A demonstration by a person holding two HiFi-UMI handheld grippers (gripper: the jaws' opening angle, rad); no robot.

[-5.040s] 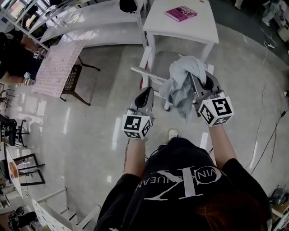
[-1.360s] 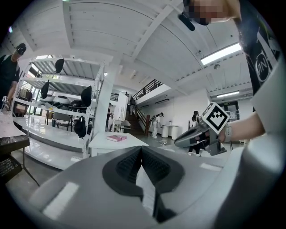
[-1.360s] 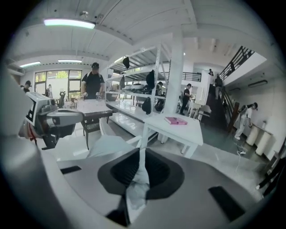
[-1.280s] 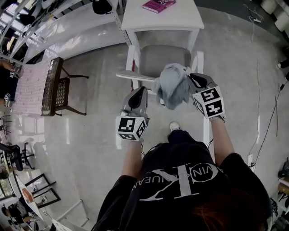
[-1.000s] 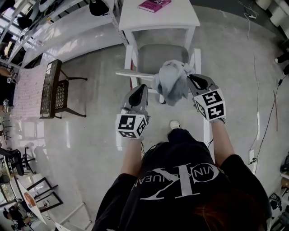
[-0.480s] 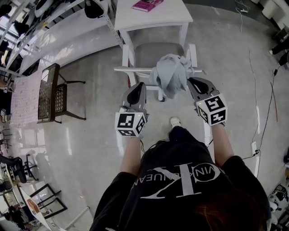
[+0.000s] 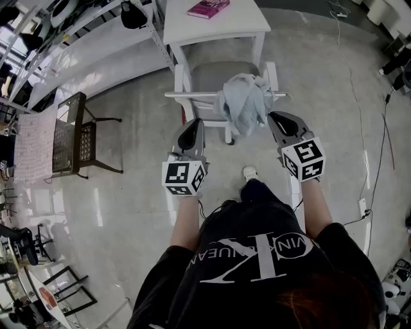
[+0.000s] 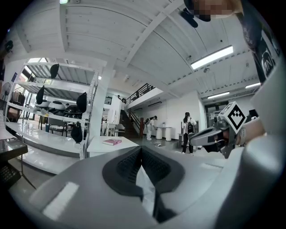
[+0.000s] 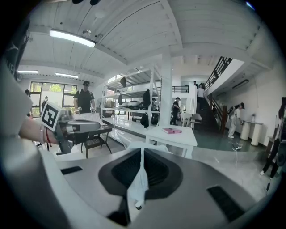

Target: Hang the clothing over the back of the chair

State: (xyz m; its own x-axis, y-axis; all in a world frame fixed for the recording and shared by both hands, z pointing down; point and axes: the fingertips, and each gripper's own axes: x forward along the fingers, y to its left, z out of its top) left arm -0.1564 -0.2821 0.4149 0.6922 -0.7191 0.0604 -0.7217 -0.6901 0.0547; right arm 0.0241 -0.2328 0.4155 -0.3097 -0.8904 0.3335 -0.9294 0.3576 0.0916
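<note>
A crumpled pale grey garment lies bunched over the right part of the white chair's top rail; the grey seat shows beyond it. My right gripper is at the garment's right edge. In the right gripper view its jaws are shut on a strip of the pale cloth. My left gripper hovers just short of the rail's left part, apart from the garment. Its jaws are closed with nothing gripped.
A white table with a pink book stands behind the chair. A dark chair stands to the left, white shelving runs along the upper left, and a cable lies on the floor at right. The person's shoe is below the chair.
Both grippers have come nearer the chair's back, the right one bringing the garment. The bundle now rests on the top rail. Neither gripper's jaws have changed.
</note>
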